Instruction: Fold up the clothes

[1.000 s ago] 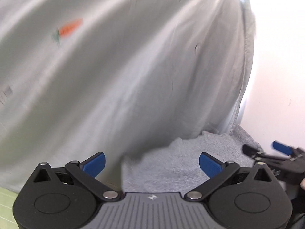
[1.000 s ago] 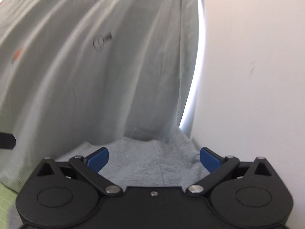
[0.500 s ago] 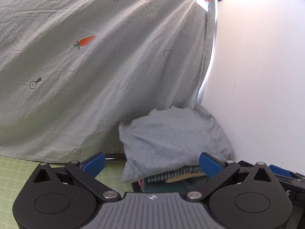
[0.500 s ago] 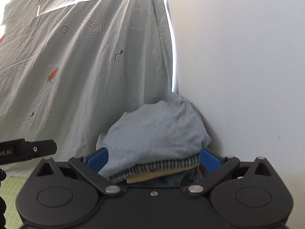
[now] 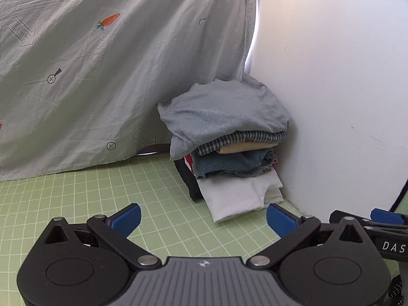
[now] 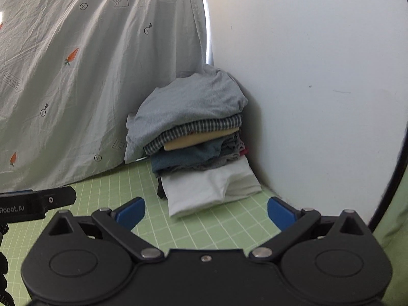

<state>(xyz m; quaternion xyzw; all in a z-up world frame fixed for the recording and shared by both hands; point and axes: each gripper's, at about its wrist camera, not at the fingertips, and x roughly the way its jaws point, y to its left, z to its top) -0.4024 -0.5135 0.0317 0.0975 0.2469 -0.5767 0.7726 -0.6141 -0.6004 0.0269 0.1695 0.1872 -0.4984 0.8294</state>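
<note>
A stack of folded clothes (image 5: pixel 229 148) (image 6: pixel 199 142) stands in the corner on the green grid mat (image 5: pixel 76 199) (image 6: pixel 229 229). A grey garment (image 5: pixel 221 107) (image 6: pixel 188 102) lies on top, over checked, tan, dark blue and white pieces. My left gripper (image 5: pixel 202 220) is open and empty, just short of the stack. My right gripper (image 6: pixel 205 213) is open and empty, also just in front of it. The right gripper shows at the right edge of the left wrist view (image 5: pixel 377 221); the left gripper shows at the left edge of the right wrist view (image 6: pixel 38 201).
A grey printed sheet (image 5: pixel 102 76) (image 6: pixel 76 76) hangs behind and left of the stack. A white wall panel (image 5: pixel 331 89) (image 6: pixel 306 76) closes the right side, touching the stack.
Both grippers have drawn back from the grey garment, which now rests on the stack. The whole stack and the green mat have come into view.
</note>
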